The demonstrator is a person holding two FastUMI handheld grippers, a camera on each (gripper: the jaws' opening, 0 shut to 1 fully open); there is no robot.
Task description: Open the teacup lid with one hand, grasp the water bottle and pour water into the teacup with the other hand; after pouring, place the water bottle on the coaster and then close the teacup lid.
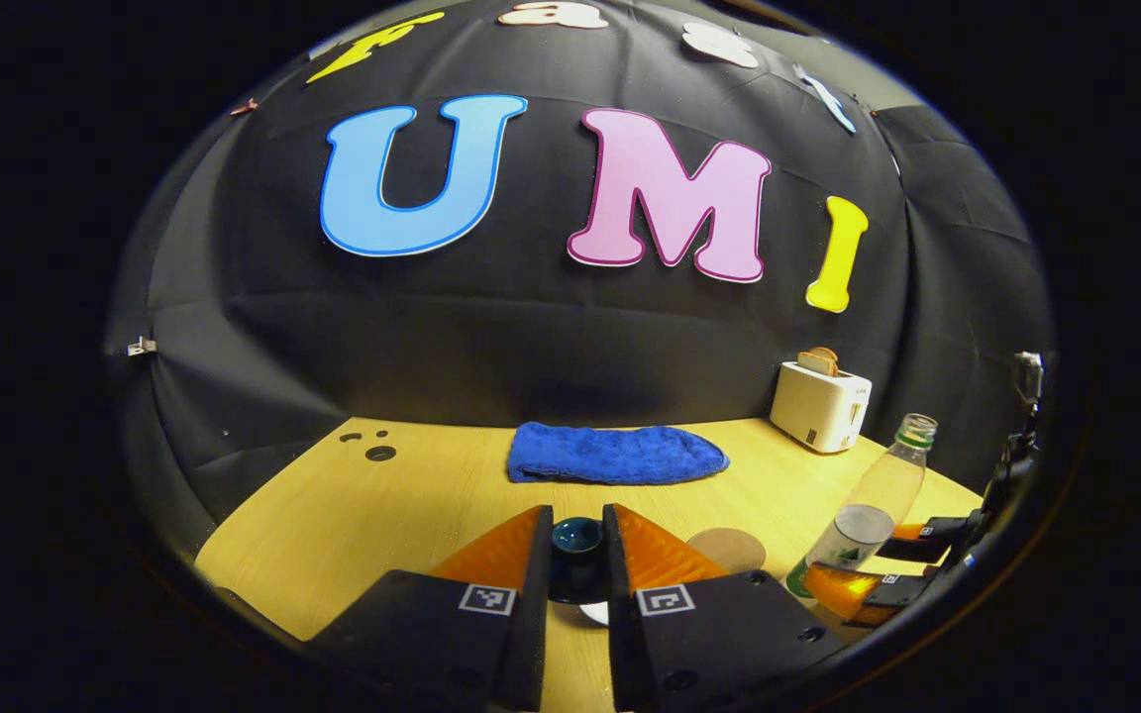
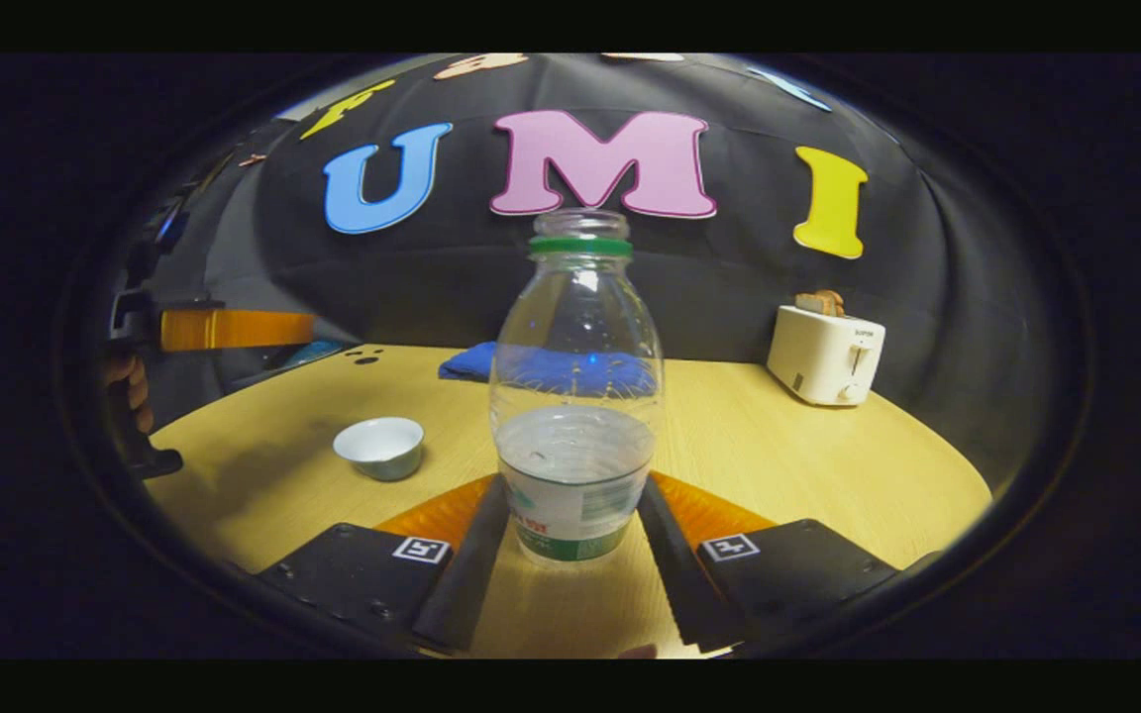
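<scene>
Teacup (image 2: pixel 380 446) stands uncovered on the tabletop (image 2: pixel 778 465), and its bowl looks empty, so nothing appears to have been poured. Its dark lid (image 1: pixel 576 540) is pinched between the two fingers of the left claw (image 1: pixel 576 555) and held up off the cup; the opening step looks done. The water bottle (image 2: pixel 575 396), uncapped and roughly a third full, sits between the fingers of the right claw (image 2: pixel 572 515), which close in on its lower part at the label; both seem to press on it, so the grasp appears made. It leans a little in the left gripper view, though whether it has left the tabletop cannot be told. The round coaster (image 1: pixel 727 548) lies bare just beside the bottle. Left to do, by this reading: pouring, setting the bottle on the coaster, and putting the lid back. Farther off lie a blue cloth (image 1: pixel 615 454) and a toaster (image 2: pixel 825 355).
</scene>
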